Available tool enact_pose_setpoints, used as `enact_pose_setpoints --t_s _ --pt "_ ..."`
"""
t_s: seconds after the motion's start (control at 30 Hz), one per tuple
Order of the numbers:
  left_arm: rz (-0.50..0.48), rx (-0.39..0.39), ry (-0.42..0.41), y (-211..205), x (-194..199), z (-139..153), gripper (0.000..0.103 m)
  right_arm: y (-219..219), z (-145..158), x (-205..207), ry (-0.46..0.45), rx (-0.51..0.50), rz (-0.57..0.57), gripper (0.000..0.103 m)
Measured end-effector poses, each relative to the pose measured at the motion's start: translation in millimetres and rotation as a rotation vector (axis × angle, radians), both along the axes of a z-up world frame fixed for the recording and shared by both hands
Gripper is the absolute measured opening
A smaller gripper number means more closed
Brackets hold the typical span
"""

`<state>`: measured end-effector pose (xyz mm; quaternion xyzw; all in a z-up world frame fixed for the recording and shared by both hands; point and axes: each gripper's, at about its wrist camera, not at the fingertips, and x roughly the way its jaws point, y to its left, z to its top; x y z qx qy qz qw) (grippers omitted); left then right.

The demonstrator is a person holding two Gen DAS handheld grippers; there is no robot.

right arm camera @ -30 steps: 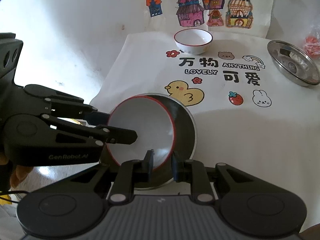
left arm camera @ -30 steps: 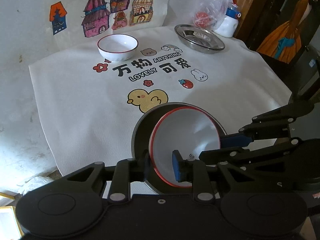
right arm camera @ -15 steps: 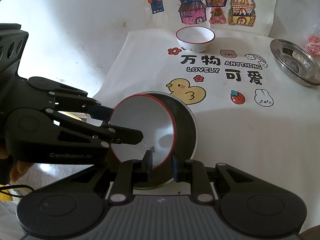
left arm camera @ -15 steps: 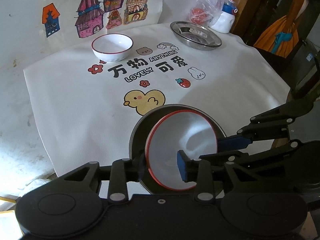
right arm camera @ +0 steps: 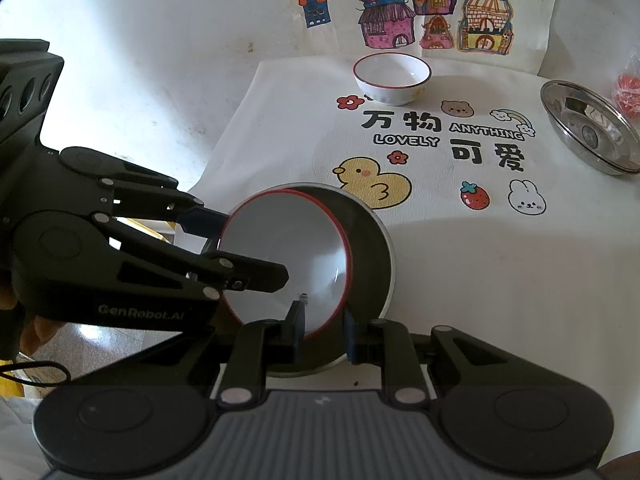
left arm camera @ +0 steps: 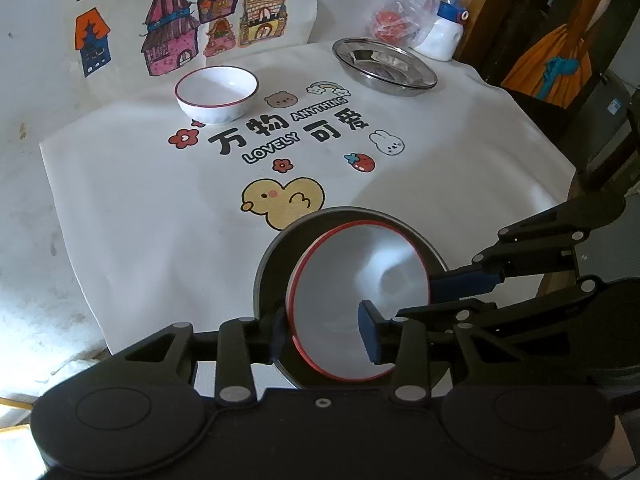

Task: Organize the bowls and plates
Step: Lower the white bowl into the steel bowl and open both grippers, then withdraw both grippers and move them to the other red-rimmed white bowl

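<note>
A white bowl with a red rim sits tilted inside a dark metal plate at the near edge of the bench, its opening turned up and towards the cameras. Both tools hold this pair. The left gripper has its jaws pinching the bowl's near rim, one blue pad inside the bowl and the other outside against the wall. The right gripper has its jaws pressed onto the near rim of bowl and plate together (one finger inside the bowl, the other outside the plate's edge). In the right wrist view the left tool reaches in from the left, with fingers of a hand just visible at the frame edge.

Further back on the printed white cloth, past the duck picture, stands a second white bowl, upright and alone. Well apart to its right lies a shiny steel plate. Behind that are a clear plastic bag and a white bottle.
</note>
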<state>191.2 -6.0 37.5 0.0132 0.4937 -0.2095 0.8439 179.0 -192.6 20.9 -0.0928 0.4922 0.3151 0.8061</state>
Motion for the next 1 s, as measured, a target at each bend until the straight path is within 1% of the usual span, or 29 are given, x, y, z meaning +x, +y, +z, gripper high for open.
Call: enact_pose_setpoints --t_s 0.3,0.5,0.67,0.8,0.83,0.87,0.93,1.0 --pt "-0.020 0.011 -0.016 -1.0 -2.4 1.5 0.043 -0.6 0.0 -0.1 -0.003 0.002 0.001 0.021" --pt "-0.026 0.001 -0.022 0.7 -2.5 3.2 0.046 -0.8 -0.1 -0.1 -0.004 0.008 -0.003 0.022" --pt "-0.032 -0.007 -0.049 2.2 -3.9 8.8 0.054 -1.7 1.8 -0.3 -0.015 0.011 -0.011 0.024" --pt "-0.033 -0.023 -0.068 4.6 -3.2 14.0 0.058 -3.7 3.8 -0.7 -0.022 0.019 -0.015 0.025" --pt "-0.032 -0.028 -0.073 5.5 -3.1 14.9 0.060 -3.9 4.2 -0.8 -0.024 0.021 -0.017 0.026" --pt "-0.028 -0.028 -0.084 6.5 -3.1 16.0 0.069 -4.3 4.6 -0.7 -0.025 0.024 -0.018 0.027" --pt "-0.011 -0.022 -0.122 9.6 -5.2 18.9 0.076 -5.8 6.4 -0.1 -0.029 0.035 -0.021 0.031" --pt "-0.004 -0.044 -0.132 14.6 -3.9 21.6 0.076 -7.2 8.9 0.8 -0.035 0.046 -0.024 0.037"
